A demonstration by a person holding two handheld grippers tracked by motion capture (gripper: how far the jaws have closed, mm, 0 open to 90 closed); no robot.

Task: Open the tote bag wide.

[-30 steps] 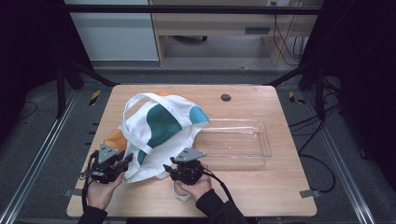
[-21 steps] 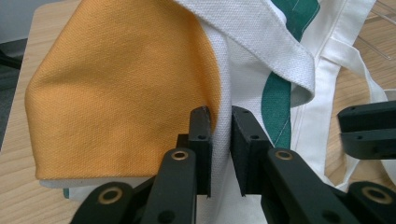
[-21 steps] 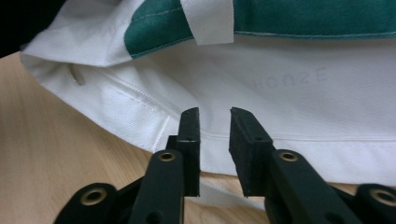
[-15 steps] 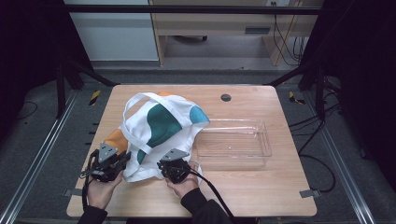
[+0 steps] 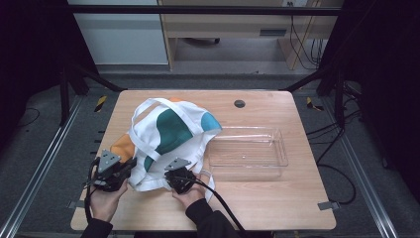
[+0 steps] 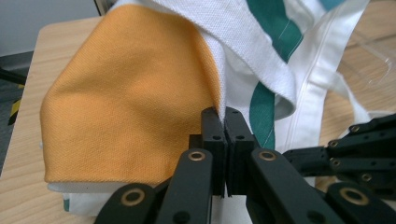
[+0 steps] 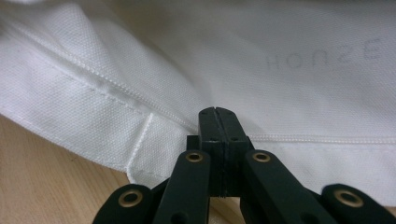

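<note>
Our right gripper has slid left along the bag's near edge; both grippers, left gripper included, pinch its cloth. Faint lettering reads "HONZE", cut off at the frame's edge.

Woven cloth bag – matt, with a fine ribbed grain, stitched seams and flat cloth straps, in white, orange and teal. Clear glossy plastic tray toward the right edge of the table, smooth and see-through. Pale wood-grain table, satin and smooth. Matt black plastic-looking jaws on the left gripper and right gripper – brass-coloured rivets, dull shine.
</note>
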